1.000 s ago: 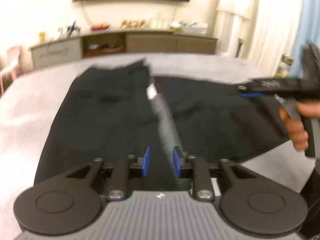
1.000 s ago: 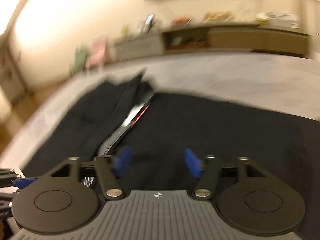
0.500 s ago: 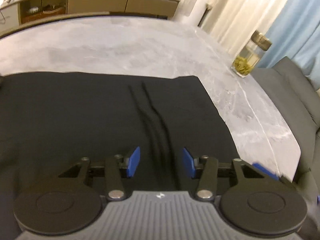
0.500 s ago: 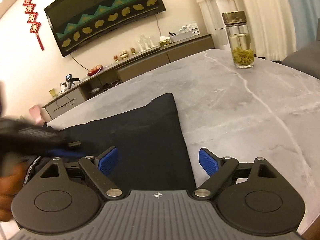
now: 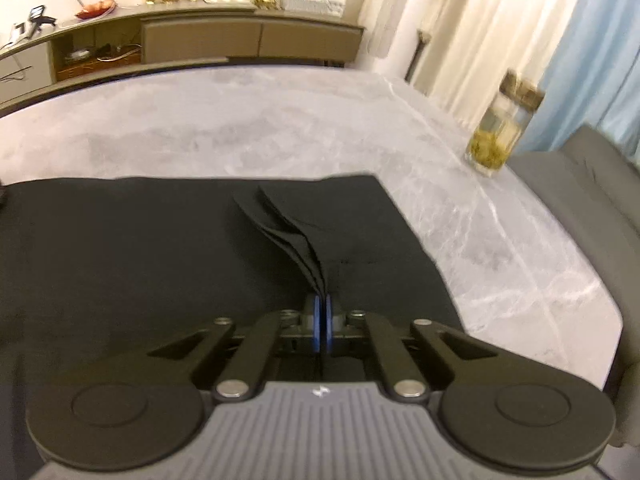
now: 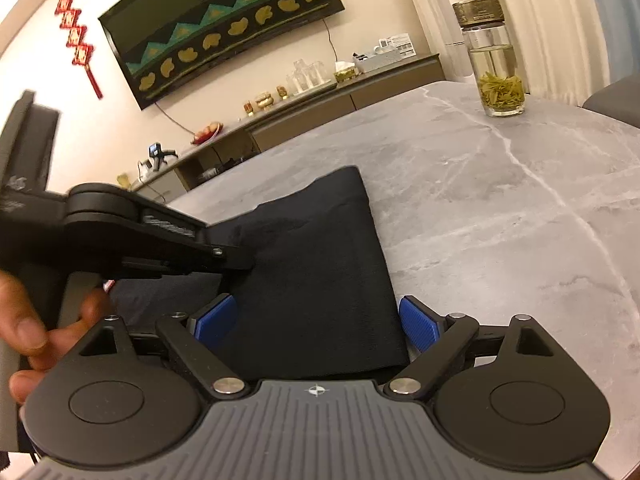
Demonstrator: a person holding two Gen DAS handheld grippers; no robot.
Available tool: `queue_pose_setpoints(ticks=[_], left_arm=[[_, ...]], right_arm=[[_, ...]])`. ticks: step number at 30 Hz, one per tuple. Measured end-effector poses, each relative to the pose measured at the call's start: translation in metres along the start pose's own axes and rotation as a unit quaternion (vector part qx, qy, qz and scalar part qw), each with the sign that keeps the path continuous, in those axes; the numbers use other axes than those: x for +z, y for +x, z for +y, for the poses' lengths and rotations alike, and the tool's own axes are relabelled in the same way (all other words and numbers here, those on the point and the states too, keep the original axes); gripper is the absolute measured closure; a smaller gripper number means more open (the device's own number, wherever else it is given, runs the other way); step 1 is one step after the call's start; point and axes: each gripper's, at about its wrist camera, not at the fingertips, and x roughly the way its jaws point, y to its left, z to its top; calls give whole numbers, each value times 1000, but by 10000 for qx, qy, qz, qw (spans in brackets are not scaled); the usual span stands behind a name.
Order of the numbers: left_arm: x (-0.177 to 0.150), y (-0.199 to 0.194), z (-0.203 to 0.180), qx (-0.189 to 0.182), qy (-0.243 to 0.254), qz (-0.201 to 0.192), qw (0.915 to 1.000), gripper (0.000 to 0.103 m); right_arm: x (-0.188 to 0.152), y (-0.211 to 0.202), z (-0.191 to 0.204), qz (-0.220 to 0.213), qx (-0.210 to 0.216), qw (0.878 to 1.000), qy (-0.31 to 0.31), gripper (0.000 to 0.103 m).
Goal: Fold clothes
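The left gripper [image 5: 322,320], blue pads pressed together, is clamped on a pinched-up ridge of the black garment [image 5: 160,248], thin layers of cloth fanning up and away from the fingertips toward the far hem. The right gripper [image 6: 316,322] stands with its blue pads wide apart, straddling the garment's near right corner without pressing on it; the cloth lies flat between the fingers. In the right wrist view the left gripper reaches in from the left, its tip touching the cloth, with a hand [image 6: 28,324] wrapped around its grip. The garment lies spread on a grey marble table [image 5: 280,120], its long axis running left to right across the near part of the tabletop, its right end square and close to the table's right edge. Well apart, toward the far right corner, stands a glass tea jar [image 6: 494,60] with green leaves at the bottom. Beyond the table, a low sideboard [image 5: 248,36] lines the wall beneath a dark framed picture [image 6: 224,32].
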Motion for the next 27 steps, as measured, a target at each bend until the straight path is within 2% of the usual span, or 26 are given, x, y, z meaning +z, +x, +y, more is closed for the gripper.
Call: queue_pose_setpoints(ticks=[2, 4, 6, 7, 8, 10, 11, 12, 14, 15, 16, 17, 18, 19, 21, 23, 26, 27], left_arm=[[3, -15, 10, 102, -95, -135, 9998, 100], [4, -13, 21, 296, -62, 12, 9995, 100], [3, -7, 30, 699, -42, 102, 9975, 100], [3, -3, 34, 774, -43, 166, 9969, 99], [2, 2, 38, 816, -53, 247, 9963, 96], [1, 14, 46, 617, -222, 711, 9953, 83], [0, 14, 47, 563, -243, 757, 9952, 78], [0, 9, 45, 666, -174, 676, 9953, 77], [3, -3, 38, 951, 2, 476, 9943, 77], [6, -11, 31, 1115, 150, 274, 9933, 73], [9, -20, 23, 1286, 315, 40, 9912, 70], [13, -27, 14, 1337, 483, -143, 9897, 67], [17, -32, 4, 1267, 628, -240, 9897, 63], [24, -33, -8, 1054, 817, -235, 9908, 60], [32, -22, -33, 470, 1245, 99, 9911, 52], [35, 1, -58, -1, 1612, 505, 9856, 52], [32, 42, -79, -54, 1922, 1037, 9759, 57], [31, 50, -80, 25, 1986, 1091, 9740, 68]], right_arm=[[1, -4, -1, -79, 93, 9999, 43, 13], [-1, -1, 2, 30, 145, 9999, -19, 13], [-4, 6, 11, 177, 133, 9995, -207, 13], [-5, 8, 15, 227, 133, 9992, -310, 13], [-6, 9, 19, 251, 136, 9988, -401, 13], [-7, 11, 26, 295, 142, 9979, -554, 14], [-7, 12, 27, 320, 132, 9977, -574, 15], [-7, 13, 27, 343, 118, 9976, -582, 16], [-7, 14, 29, 376, 127, 9970, -662, 28], [-8, 14, 31, 402, 136, 9964, -730, 42], [-8, 14, 33, 412, 98, 9957, -826, 50], [-10, 15, 37, 403, 37, 9947, -941, 54], [-11, 16, 40, 392, -2, 9936, -1063, 61], [-13, 16, 44, 382, -33, 9922, -1185, 63], [-16, 17, 51, 363, -96, 9890, -1429, 65], [-20, 15, 59, 283, -162, 9851, -1691, 68], [-26, 11, 68, 116, -155, 9780, -2077, 77], [-28, 9, 71, 41, -120, 9754, -2201, 78]])
